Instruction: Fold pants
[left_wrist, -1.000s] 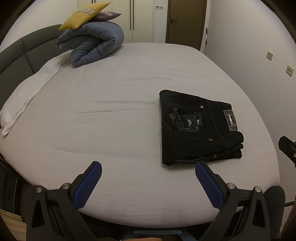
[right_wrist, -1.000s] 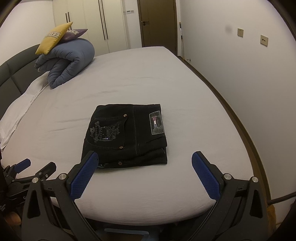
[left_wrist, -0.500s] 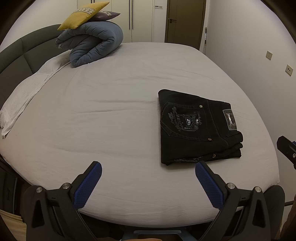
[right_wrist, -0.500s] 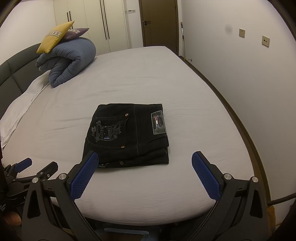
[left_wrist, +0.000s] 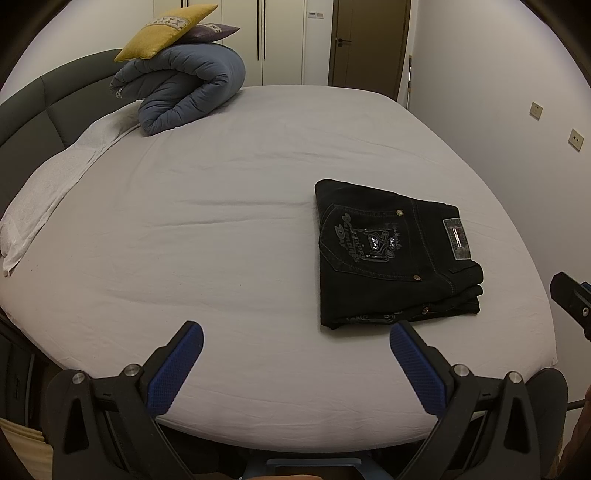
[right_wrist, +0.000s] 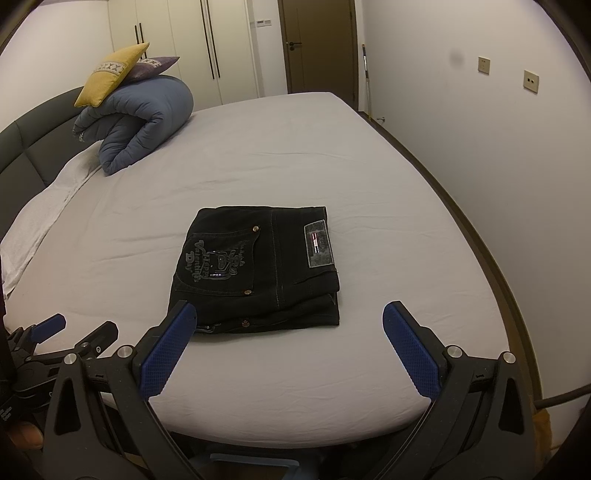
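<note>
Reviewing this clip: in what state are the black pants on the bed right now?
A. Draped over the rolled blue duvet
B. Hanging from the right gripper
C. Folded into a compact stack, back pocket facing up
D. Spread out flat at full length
C: the black pants lie as a layered rectangular stack on the bed sheet, embroidered back pocket up, with both grippers' jaws open and clear of them.

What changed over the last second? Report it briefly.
Almost nothing. The folded pants lie in the same spot on the bed. The left gripper and right gripper are both open and empty as before, with only a slight drift in view. Nothing was taken hold of or let go.
</note>
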